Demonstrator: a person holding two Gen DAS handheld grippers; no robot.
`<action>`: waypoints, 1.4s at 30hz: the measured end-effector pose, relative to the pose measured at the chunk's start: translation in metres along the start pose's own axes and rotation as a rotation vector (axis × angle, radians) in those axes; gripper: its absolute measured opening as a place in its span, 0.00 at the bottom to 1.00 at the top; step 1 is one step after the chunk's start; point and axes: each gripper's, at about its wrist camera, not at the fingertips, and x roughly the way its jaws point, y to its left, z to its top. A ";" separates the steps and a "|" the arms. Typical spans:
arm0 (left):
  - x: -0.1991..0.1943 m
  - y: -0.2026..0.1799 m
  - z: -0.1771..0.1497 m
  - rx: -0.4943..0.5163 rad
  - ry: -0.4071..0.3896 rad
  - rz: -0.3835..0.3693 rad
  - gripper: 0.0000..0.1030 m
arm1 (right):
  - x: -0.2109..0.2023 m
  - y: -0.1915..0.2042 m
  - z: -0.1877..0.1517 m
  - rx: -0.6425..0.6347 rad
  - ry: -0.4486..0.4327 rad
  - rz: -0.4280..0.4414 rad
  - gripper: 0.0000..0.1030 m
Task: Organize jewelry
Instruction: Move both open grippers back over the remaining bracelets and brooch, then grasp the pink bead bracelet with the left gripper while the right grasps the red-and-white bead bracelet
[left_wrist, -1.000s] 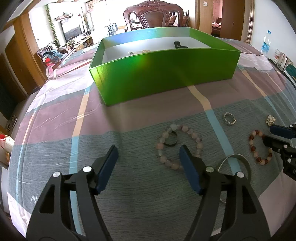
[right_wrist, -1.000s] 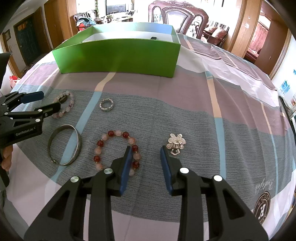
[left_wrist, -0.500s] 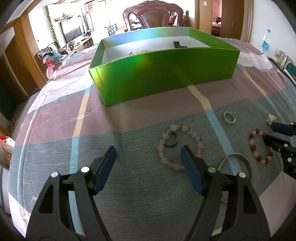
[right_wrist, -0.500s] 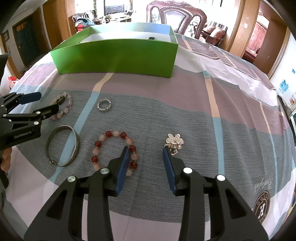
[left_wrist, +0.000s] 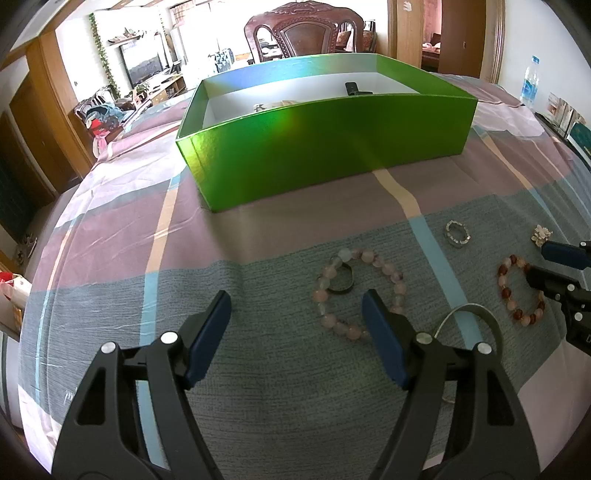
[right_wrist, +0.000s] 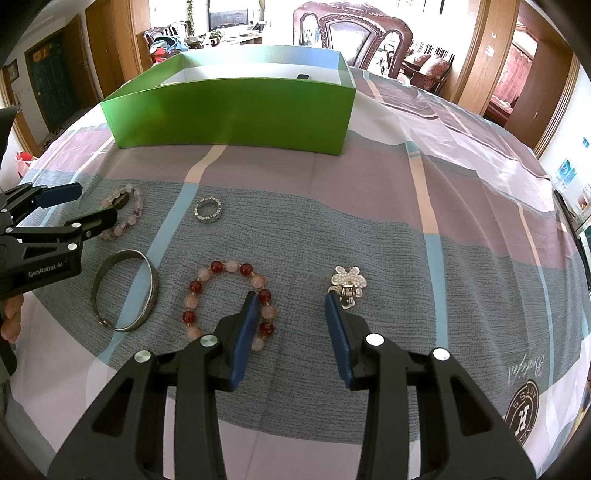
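A green box (left_wrist: 325, 147) (right_wrist: 236, 110) stands at the back with a few small items inside. On the cloth lie a pink bead bracelet (left_wrist: 360, 291) (right_wrist: 123, 216) around a dark ring (left_wrist: 341, 282), a crystal ring (left_wrist: 457, 233) (right_wrist: 208, 209), a red-and-pink bead bracelet (right_wrist: 227, 299) (left_wrist: 519, 288), a silver bangle (right_wrist: 125, 290) (left_wrist: 472, 314) and a pearl flower clip (right_wrist: 349, 282) (left_wrist: 541, 234). My left gripper (left_wrist: 297, 308) is open and empty, just left of the pink bracelet. My right gripper (right_wrist: 291, 306) is open and empty, between the red bracelet and the clip.
A striped tablecloth (right_wrist: 406, 229) covers the table. A carved wooden chair (left_wrist: 303, 33) stands behind the box. A water bottle (left_wrist: 529, 83) and some booklets (left_wrist: 565, 118) sit at the far right edge.
My right gripper has opened wider and drawn back a little from the clip. My left gripper has drawn back slightly and stays open.
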 end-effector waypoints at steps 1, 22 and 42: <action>0.000 -0.001 0.000 0.001 0.000 0.000 0.71 | 0.000 0.001 0.000 0.001 0.000 0.000 0.38; -0.002 -0.005 -0.001 0.000 0.006 -0.062 0.52 | -0.001 0.001 -0.001 -0.002 -0.004 -0.002 0.38; -0.003 -0.012 -0.001 0.012 0.009 -0.127 0.15 | 0.000 0.005 0.000 -0.003 -0.005 0.027 0.25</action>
